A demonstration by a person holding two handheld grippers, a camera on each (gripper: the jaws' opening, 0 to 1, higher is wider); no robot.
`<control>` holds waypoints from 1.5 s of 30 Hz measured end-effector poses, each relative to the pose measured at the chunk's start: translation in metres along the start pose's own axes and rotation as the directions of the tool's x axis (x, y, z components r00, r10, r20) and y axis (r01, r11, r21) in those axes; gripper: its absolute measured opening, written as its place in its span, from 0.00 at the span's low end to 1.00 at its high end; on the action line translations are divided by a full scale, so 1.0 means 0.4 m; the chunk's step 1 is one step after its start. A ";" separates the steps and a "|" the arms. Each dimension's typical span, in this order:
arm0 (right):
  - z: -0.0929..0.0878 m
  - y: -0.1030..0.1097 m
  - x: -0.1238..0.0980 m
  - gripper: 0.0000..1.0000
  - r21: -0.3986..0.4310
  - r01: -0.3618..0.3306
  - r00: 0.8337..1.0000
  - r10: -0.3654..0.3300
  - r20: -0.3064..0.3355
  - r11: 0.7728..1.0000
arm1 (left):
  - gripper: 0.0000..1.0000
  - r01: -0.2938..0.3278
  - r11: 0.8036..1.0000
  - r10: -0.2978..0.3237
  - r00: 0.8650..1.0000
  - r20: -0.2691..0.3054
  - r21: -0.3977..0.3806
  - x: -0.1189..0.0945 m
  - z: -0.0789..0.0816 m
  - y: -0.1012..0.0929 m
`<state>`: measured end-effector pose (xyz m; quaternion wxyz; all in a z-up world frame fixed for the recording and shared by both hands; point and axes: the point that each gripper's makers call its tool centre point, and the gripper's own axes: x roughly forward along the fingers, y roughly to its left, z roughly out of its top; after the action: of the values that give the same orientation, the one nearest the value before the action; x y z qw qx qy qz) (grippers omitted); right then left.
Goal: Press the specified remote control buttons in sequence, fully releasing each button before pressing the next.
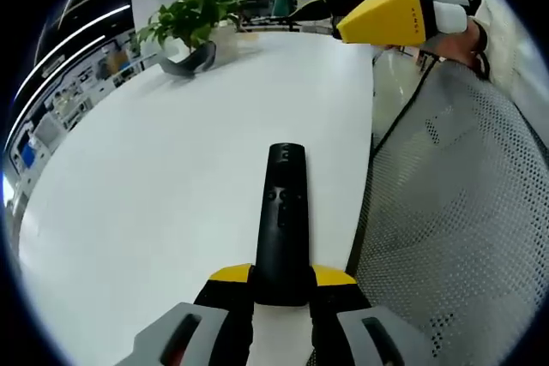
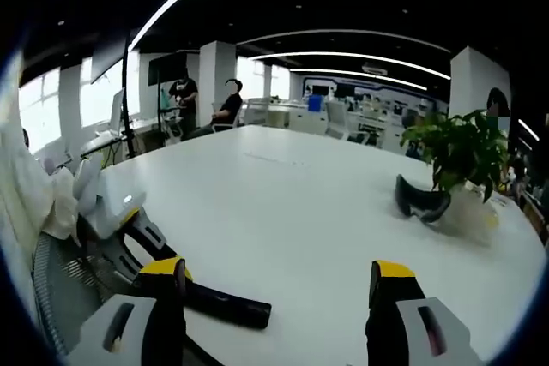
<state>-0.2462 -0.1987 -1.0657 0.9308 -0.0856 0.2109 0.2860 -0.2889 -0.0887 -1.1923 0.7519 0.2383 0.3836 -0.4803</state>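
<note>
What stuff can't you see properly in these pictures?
- Remote, left gripper view: button labels are too small to read, and its near end is hidden between the left gripper's jaws.
- Remote, right gripper view: its near end is hidden behind a jaw of the right gripper.
- Plant, right gripper view: its pot is blurred.

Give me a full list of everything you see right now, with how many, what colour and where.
remote control: one, black, on the white table near its edge, held at its near end between the left gripper's jaws
table: one, white, large
potted plant: one, green leaves, far side of table
black curved object: one, beside the plant
mesh chair: one, grey, at the table edge
people: two, seated in the office background
left gripper: yellow-tipped, shut on the remote
right gripper: yellow-tipped, open above the table
</note>
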 end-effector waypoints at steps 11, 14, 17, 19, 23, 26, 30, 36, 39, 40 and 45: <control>0.000 0.014 0.005 0.87 -0.012 -0.021 1.000 0.021 -0.005 1.000 | 0.23 -0.004 0.999 0.006 0.999 -0.037 0.033 -0.021 0.000 0.066; -0.003 0.019 0.007 0.88 -0.016 -0.029 0.999 0.028 -0.015 0.999 | 0.23 -0.010 0.999 0.012 0.999 -0.042 0.049 -0.022 0.007 0.094; -0.005 0.024 0.009 0.87 -0.021 -0.037 0.999 0.037 -0.020 0.999 | 0.23 -0.016 0.997 0.020 0.998 -0.053 0.073 -0.018 0.008 0.123; -0.005 0.024 0.011 0.87 -0.024 -0.037 0.999 0.037 -0.023 0.999 | 0.23 -0.016 0.995 0.021 0.998 -0.057 0.094 -0.019 0.012 0.137; -0.007 0.025 0.011 0.87 -0.023 -0.039 0.999 0.038 -0.029 0.999 | 0.23 -0.024 0.991 0.033 0.997 -0.065 0.134 -0.021 0.021 0.171; -0.008 0.024 0.011 0.87 -0.025 -0.038 0.999 0.037 -0.031 0.999 | 0.23 -0.021 0.989 0.033 0.997 -0.075 0.147 -0.018 0.027 0.196; -0.015 0.020 0.013 0.87 -0.015 -0.035 0.998 0.034 -0.043 0.999 | 0.23 -0.023 0.983 0.040 0.995 -0.089 0.184 -0.016 0.037 0.223; -0.014 0.020 0.012 0.86 -0.021 -0.035 0.999 0.034 -0.041 0.999 | 0.23 -0.007 0.970 0.034 0.993 -0.110 0.243 -0.004 0.056 0.264; -0.016 0.019 0.013 0.86 -0.027 -0.033 0.998 0.032 -0.046 0.999 | 0.23 -0.004 0.960 0.036 0.993 -0.112 0.279 0.001 0.073 0.288; -0.016 0.018 0.013 0.86 -0.026 -0.031 0.999 0.029 -0.045 0.999 | 0.23 -0.004 0.961 0.036 0.993 -0.111 0.278 0.003 0.075 0.291; -0.018 0.014 0.014 0.86 -0.021 -0.025 0.999 0.023 -0.048 0.999 | 0.23 0.001 0.953 0.038 0.992 -0.121 0.304 0.020 0.094 0.329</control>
<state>-0.2477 -0.1935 -1.0750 0.9210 -0.1002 0.2310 0.2974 -0.1548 -0.0644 -1.1776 0.6852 0.3845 0.3494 -0.5105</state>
